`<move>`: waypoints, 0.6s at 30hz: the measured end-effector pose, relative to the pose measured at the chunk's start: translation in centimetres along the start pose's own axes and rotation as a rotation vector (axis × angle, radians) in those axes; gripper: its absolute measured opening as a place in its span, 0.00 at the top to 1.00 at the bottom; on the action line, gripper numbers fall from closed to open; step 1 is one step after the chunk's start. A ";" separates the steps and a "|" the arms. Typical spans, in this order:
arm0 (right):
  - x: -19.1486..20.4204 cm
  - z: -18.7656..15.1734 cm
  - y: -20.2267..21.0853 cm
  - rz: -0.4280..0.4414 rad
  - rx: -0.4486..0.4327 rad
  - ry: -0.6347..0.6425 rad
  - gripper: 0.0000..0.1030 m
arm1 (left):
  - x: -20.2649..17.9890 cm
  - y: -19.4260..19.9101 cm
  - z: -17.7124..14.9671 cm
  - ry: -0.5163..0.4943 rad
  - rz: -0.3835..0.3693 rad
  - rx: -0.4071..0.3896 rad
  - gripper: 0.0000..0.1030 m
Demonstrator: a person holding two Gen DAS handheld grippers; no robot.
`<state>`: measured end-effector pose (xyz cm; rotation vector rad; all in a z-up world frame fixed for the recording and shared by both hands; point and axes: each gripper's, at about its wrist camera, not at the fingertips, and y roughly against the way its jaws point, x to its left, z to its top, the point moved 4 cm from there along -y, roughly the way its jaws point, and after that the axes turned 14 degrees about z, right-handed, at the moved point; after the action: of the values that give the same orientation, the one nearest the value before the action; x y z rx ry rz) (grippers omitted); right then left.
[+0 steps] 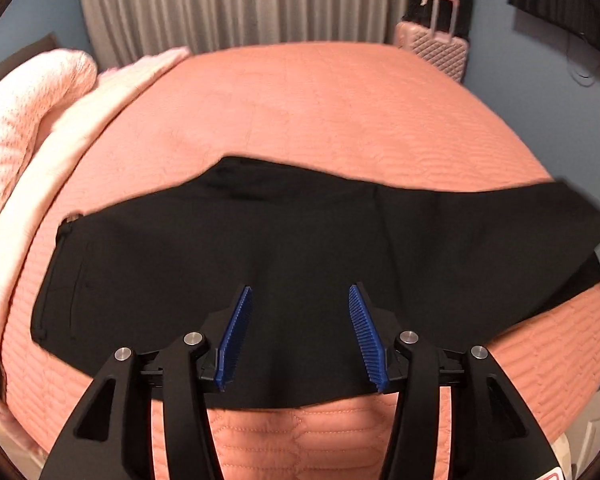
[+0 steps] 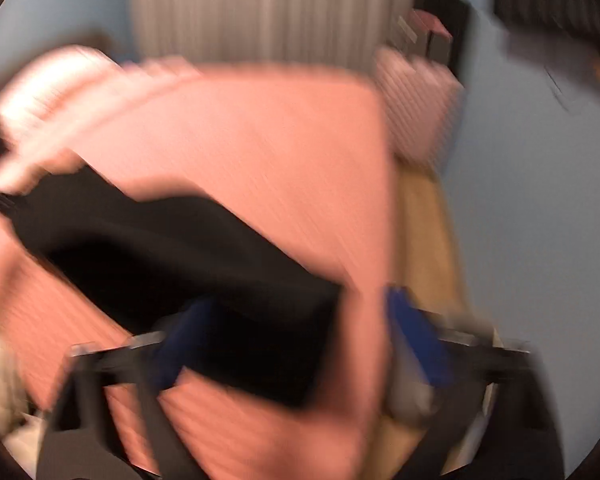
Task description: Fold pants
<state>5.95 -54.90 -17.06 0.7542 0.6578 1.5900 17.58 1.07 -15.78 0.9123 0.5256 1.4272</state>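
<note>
Left gripper (image 1: pixel 301 334): jaws apart and empty, hovering above the near edge of the pants.
Right gripper (image 2: pixel 296 344): the view is badly blurred; jaws look spread, with dark cloth between them, but I cannot tell whether they grip it.
Pants (image 1: pixel 300 264): black, spread sideways on the bed just ahead of the left jaws, waistband off to their left, one leg trailing right.
Handling: likely light, limp and a little slick; it will sag and crease, not hold shape.
Where to grip: pinch at a hem or the waistband edge, through all layers.
Bed (image 1: pixel 340 120): soft quilted salmon cover, so jaws can press down to scoop an edge.
</note>
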 end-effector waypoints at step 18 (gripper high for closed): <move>22.2 11.8 -11.3 0.491 -0.093 -0.058 0.27 | 1.4 -3.4 -2.0 0.030 0.129 0.055 0.52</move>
<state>20.03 -31.30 -15.88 0.9358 0.3654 2.0192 18.25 3.19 -19.37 0.9846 0.5381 1.5513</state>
